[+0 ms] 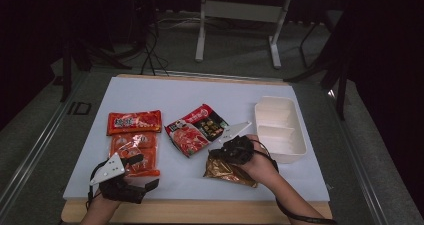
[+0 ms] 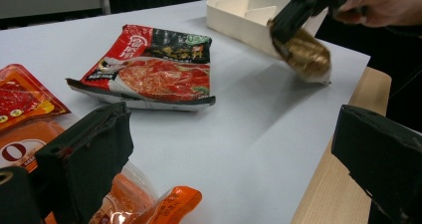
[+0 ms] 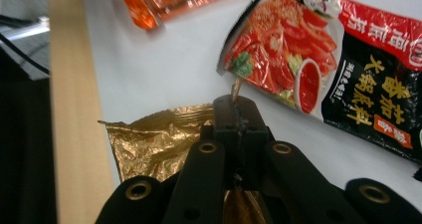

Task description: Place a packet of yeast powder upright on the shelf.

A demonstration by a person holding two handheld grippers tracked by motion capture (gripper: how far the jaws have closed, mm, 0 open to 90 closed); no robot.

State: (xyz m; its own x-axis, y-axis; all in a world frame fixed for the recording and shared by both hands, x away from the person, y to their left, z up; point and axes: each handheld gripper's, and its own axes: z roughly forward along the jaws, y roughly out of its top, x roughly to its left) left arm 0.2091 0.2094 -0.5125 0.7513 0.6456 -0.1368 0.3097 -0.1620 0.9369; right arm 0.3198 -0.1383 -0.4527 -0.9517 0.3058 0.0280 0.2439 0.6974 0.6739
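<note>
A crumpled gold foil packet (image 1: 229, 172) hangs near the board's front right, and my right gripper (image 1: 218, 156) is shut on its top edge. In the right gripper view the jaws (image 3: 238, 109) pinch the foil (image 3: 154, 139) tightly. The left gripper view shows the gold packet (image 2: 306, 57) dangling from that gripper (image 2: 284, 29), its low corner close to the board. My left gripper (image 1: 145, 171) rests at the front left, open and holding nothing, its jaws (image 2: 234, 154) wide apart beside the orange packets (image 1: 135, 152).
A red and black soup-base packet (image 1: 196, 128) lies mid-board. Another orange packet (image 1: 134, 122) lies behind the front ones. A white divided tray (image 1: 301, 141) stands at the right edge. The white board (image 1: 165, 92) sits on a wooden table whose front edge (image 1: 200, 212) shows.
</note>
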